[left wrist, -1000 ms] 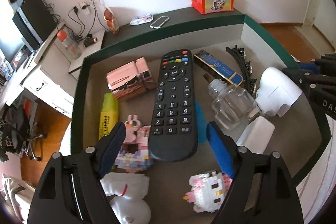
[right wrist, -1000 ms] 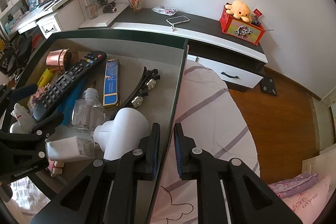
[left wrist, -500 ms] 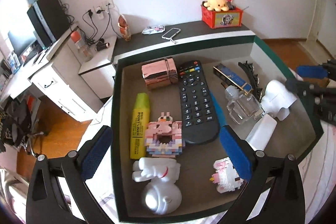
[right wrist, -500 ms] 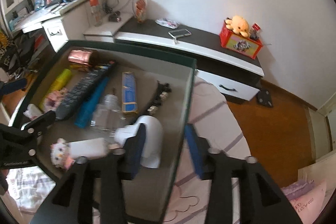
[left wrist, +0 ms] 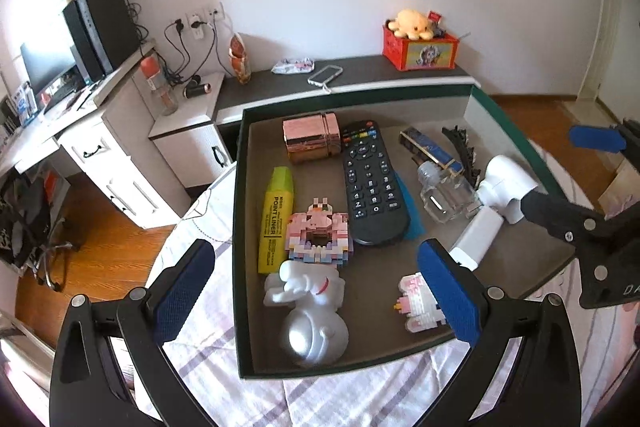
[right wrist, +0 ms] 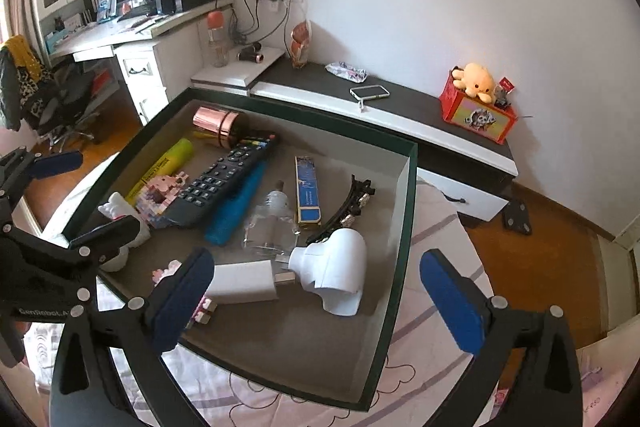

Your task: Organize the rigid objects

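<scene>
Down at the near edge, both claws hang above the green-rimmed tray (left wrist: pixel 239 227) with nothing between their pads: the left gripper (left wrist: pixel 320 291) is spread wide and empty, and the right gripper (right wrist: pixel 320 291) is opening at this moment, its jaws bare too. Closest under the left claw sits the white figurine (left wrist: pixel 308 311), with the small pink-and-white block toy (left wrist: pixel 416 303) just beside that claw's right pad. One step further in: the yellow highlighter (left wrist: pixel 276 223), the pink block figure (left wrist: pixel 320 231) and the black remote (left wrist: pixel 370 183). The highlighter and remote run lengthwise away from the left claw, roughly along its pointing line, so its jaws would straddle either across the narrow width. My call: the left hand is nearer to these.

Over on the right claw's side, the white charger (right wrist: pixel 244 283) and the white dryer-shaped piece (right wrist: pixel 336 267) lie nearest it, touching end to end. Beyond them come the clear glass bottle (right wrist: pixel 272 223), a blue bar (right wrist: pixel 236 215) tucked partly under the remote, the blue-and-gold box (right wrist: pixel 307 195) and a black toothed clip (right wrist: pixel 352 203). Furthest back, the rose-gold canister (left wrist: pixel 312 141) lies on its side by the far wall. Everything sits loose in one compartment.
</scene>
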The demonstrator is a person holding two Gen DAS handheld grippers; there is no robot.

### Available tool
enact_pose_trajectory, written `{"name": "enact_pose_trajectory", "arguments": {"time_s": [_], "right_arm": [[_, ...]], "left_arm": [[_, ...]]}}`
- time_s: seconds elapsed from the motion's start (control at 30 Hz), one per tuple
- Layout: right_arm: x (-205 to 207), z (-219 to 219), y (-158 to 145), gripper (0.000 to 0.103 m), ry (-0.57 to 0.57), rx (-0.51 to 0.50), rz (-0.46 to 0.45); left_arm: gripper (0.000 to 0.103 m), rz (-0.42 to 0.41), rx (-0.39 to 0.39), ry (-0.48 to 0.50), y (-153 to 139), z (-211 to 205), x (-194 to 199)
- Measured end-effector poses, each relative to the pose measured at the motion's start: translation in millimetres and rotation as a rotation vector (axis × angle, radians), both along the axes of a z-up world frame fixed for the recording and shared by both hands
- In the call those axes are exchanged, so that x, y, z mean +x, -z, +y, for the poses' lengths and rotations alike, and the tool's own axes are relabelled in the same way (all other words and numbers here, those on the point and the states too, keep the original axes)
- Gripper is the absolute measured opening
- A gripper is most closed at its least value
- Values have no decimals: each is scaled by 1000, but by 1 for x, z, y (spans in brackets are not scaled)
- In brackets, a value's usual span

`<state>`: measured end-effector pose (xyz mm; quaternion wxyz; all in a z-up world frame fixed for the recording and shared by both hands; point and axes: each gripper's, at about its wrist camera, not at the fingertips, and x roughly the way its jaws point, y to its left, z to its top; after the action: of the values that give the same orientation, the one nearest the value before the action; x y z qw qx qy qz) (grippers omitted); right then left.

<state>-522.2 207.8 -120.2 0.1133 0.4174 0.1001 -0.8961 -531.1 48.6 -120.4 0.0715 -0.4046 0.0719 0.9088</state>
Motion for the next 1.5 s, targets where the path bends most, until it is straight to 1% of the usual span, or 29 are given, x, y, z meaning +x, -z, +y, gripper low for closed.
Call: {"name": "enact_pose_trajectory", "arguments": {"time_s": [0.23, 0.33, 0.47, 0.67, 0.77, 0.87, 0.93, 1.03, 1.13, 1.2, 1.27, 1.43, 1.5], "right_arm": [[14, 1, -2, 103, 6, -18, 8], [28, 1, -6, 103, 5, -26, 30], [48, 4, -13, 103, 2, -68, 49], [82, 3, -21, 103, -19, -145, 89], [97, -2, -23, 103, -26, -154, 107], [113, -5, -26, 103, -28, -152, 129], [127, -6, -29, 103, -21, -142, 148], [147, -6, -34, 103, -13, -141, 180], [171, -7, -40, 103, 0, -139, 222], [188, -9, -45, 103, 6, -133, 267], [204, -8, -49, 103, 2, -152, 285], [239, -8, -61, 103, 12, -197, 349], [249, -9, -64, 103, 8, -219, 371]], "left_arm": [[103, 24, 55, 17, -10, -1, 18], [103, 23, 91, 19, -13, -3, 26], [103, 45, 98, 4, -17, -6, 44], [103, 81, 102, 22, -22, -6, 76], [103, 91, 120, 29, -25, -5, 92], [103, 111, 117, 37, -29, -3, 110], [103, 134, 110, 26, -33, -4, 123], [103, 166, 129, 11, -41, -9, 147], [103, 218, 147, -37, -52, -14, 177], [103, 249, 141, -63, -57, -14, 195], [103, 286, 151, -64, -63, -18, 215], [103, 343, 179, -83, -73, -25, 250], [103, 364, 154, -78, -76, -24, 261]]}}
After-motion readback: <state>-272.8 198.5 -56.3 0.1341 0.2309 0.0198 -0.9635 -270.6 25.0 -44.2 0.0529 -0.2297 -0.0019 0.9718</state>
